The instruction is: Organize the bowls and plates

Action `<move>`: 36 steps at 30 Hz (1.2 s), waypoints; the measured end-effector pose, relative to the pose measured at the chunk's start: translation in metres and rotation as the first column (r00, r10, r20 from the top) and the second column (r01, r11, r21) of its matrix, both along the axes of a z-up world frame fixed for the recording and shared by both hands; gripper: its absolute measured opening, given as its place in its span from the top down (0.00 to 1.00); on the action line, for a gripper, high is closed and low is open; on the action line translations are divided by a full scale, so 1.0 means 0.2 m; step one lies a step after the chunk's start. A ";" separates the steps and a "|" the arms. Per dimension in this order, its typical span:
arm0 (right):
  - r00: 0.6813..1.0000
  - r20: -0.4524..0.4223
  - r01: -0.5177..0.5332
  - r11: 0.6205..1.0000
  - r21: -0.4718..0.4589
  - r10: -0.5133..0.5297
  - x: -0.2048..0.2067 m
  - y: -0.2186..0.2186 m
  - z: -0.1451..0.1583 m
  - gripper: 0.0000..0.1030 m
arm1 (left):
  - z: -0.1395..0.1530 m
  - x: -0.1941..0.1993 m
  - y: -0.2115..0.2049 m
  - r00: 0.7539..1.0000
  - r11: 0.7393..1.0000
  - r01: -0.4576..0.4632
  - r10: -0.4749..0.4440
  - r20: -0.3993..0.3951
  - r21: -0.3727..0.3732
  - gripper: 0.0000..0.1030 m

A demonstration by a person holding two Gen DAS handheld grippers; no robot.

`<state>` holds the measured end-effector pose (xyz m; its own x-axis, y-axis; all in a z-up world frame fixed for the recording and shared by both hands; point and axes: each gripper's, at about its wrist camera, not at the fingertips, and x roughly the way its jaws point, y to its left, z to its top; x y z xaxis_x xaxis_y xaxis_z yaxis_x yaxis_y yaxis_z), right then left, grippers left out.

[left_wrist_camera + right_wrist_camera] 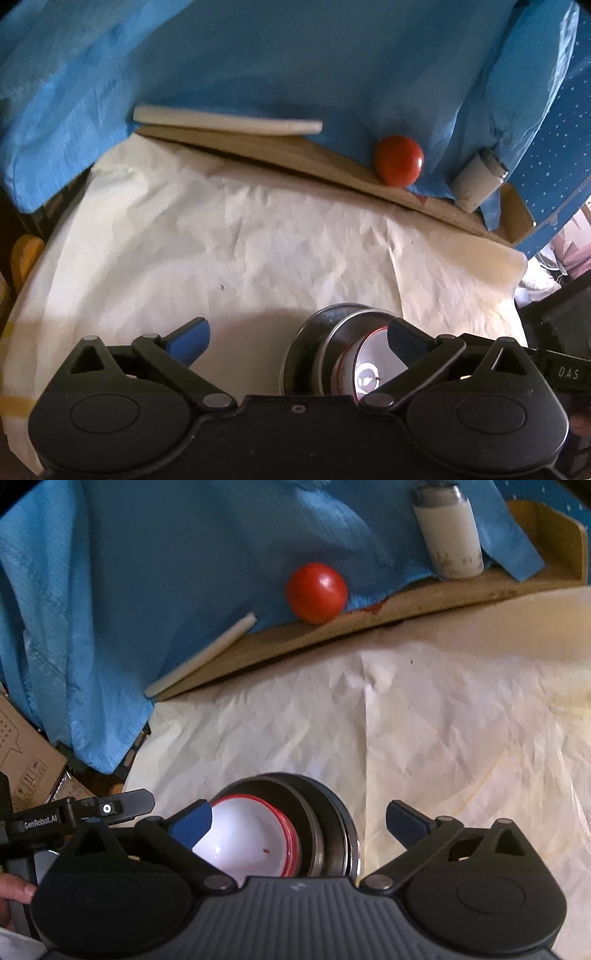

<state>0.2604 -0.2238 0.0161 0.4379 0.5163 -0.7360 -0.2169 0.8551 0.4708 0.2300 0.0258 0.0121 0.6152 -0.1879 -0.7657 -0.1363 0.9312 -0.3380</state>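
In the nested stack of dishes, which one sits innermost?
The white bowl with the red rim. It sits inside the two dark metal bowls, which ring it; the right claw is open over the stack.

Glossy metal bowls (328, 812), crumpled paper sheet (424, 720)

The nested stack of bowls (295, 827) is half hidden: its near side drops behind the right gripper's body. Beyond the stack, the white cup (448, 531) loses its top to the picture's edge, with unreadable print.
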 end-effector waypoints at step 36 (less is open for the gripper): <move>0.914 0.396 0.138 0.985 -0.099 -0.088 -1.07 -0.01 0.31 0.00 | 0.13 -0.92 -0.32 0.954 0.988 -0.039 -0.009 0.299 0.152 0.01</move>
<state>0.0459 -0.2267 0.0784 0.7525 0.3633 -0.5493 -0.2600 0.9302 0.2590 0.0456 -0.0386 0.0380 0.8215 -0.0711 -0.5657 -0.0656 0.9738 -0.2176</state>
